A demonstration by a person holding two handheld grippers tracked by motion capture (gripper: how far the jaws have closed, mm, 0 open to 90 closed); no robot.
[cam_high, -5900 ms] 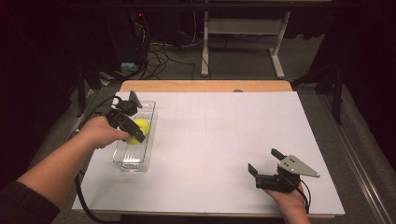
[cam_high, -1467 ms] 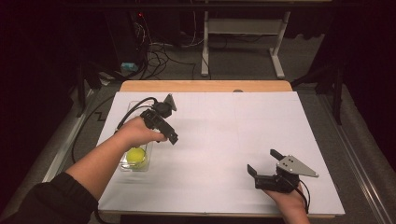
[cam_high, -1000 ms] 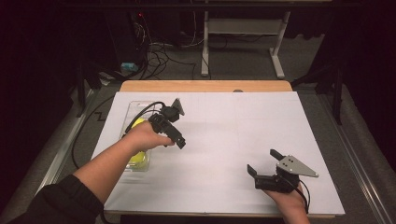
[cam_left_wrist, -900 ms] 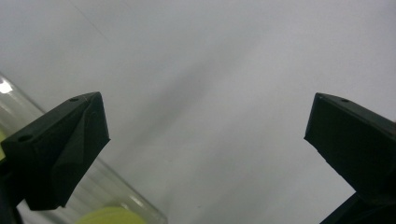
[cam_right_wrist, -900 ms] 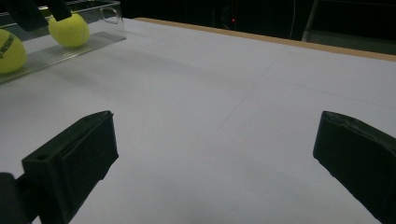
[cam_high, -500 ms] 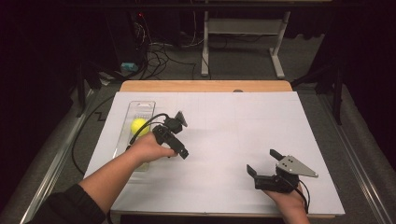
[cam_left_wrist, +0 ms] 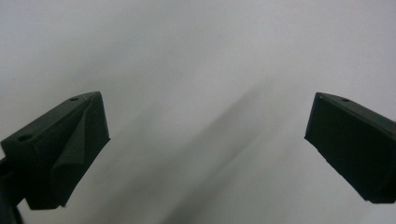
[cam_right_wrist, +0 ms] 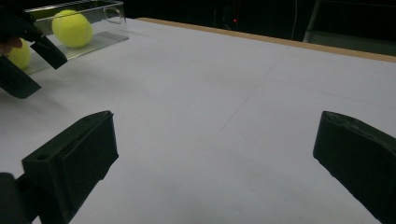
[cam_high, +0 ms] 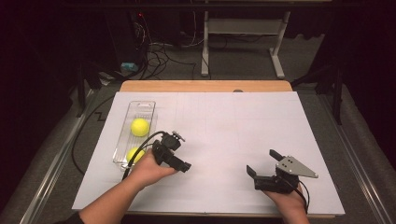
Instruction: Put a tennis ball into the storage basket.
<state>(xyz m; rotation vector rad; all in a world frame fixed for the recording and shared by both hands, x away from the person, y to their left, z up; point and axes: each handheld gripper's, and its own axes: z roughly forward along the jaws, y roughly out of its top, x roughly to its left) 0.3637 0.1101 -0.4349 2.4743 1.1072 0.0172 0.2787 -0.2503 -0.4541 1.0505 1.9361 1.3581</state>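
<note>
Tennis balls, two of them, lie in the clear tray (cam_high: 122, 140) at the worktop's (cam_high: 224, 135) left: far ball (cam_high: 139, 127) mid-tray, near ball (cam_high: 134, 154) at its near end. Left tool (cam_high: 180, 163), spread and empty, sits just right of the near ball, far closer than the right tool (cam_high: 261, 170), also spread, well apart

two yellow balls (cam_high: 139, 127) lying in clear tray (cam_high: 141, 106), table's left side.
</note>
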